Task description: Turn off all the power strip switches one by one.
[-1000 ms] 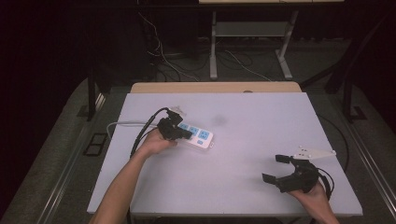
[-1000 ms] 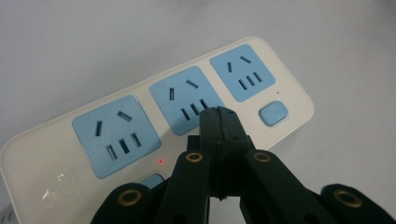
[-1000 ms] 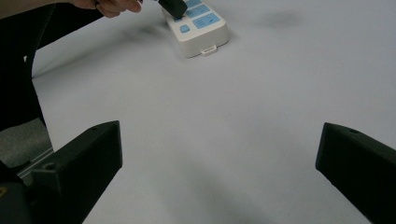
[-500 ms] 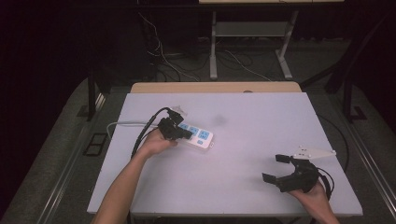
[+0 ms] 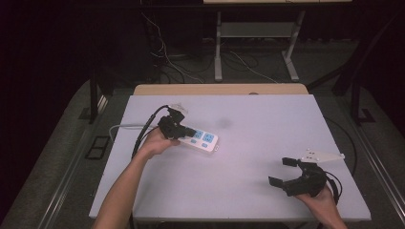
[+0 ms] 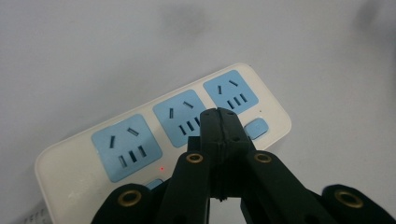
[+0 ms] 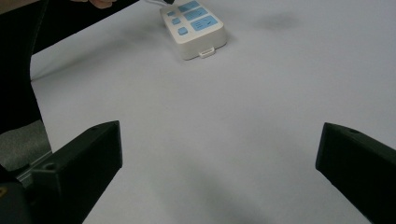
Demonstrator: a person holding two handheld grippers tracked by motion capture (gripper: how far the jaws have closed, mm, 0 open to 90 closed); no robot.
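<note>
**Closed left jaws over the power strip, right gripper parked open**

Against the earlier high-view pictures almost nothing has changed: the strip lies at the same spot and angle, the left hand has kept its place over it, and the right hand has not shifted.

The left forearm runs up from the bottom edge of the high view to the left half of the tabletop [image 5: 248, 143], where the left gripper [image 5: 185, 130] points toward the right side of that view, over the near end of the strip [image 5: 203, 139]. Its jaws are closed, pressed together with nothing between them. The right gripper [image 5: 285, 171] sits near the tabletop's front right corner, well apart from the strip, held in a hand that enters at the bottom right edge; its jaws stand wide open and hold nothing, aimed toward the strip.

The left gripper view gives what the high view cannot: the strip [image 6: 187, 135] is white with three blue socket faces in a row, a small red light glows beside the leftmost one, and the joined jaw tips [image 6: 222, 116] sit over the strip between the middle socket and a blue button; whether they touch it cannot be told. The right gripper view shows the strip [image 7: 194, 28] far off across bare tabletop, with a small tab on its end.
</note>
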